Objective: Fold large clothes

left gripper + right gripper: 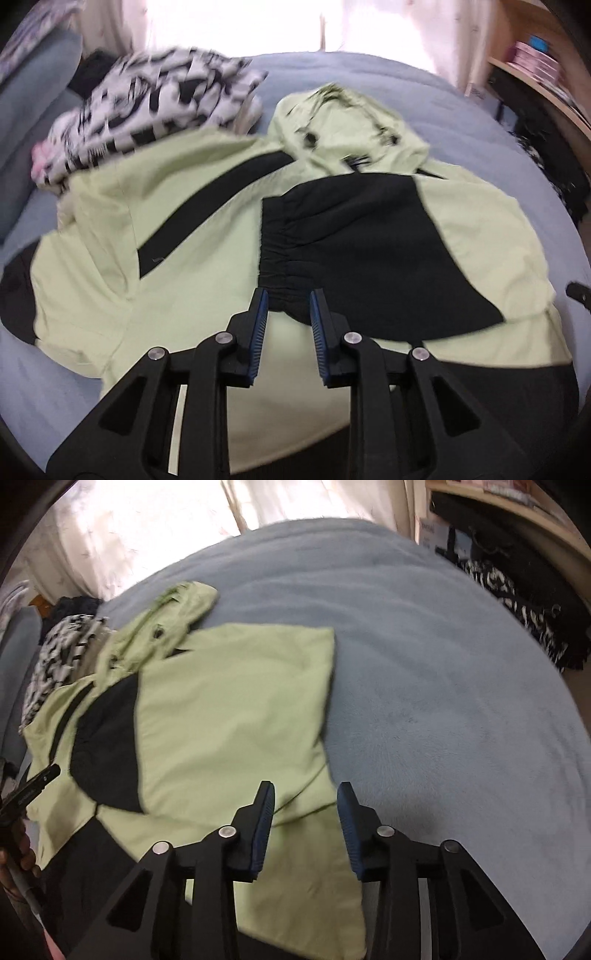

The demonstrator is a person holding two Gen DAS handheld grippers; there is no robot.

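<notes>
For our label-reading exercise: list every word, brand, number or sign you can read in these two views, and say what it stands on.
No text can be read with certainty.
White box by the shelf: dark lettering, blurred, unreadable.
Left gripper seen at the frame edge: faint print, too small to read.
Green and black jacket: no readable label.
</notes>
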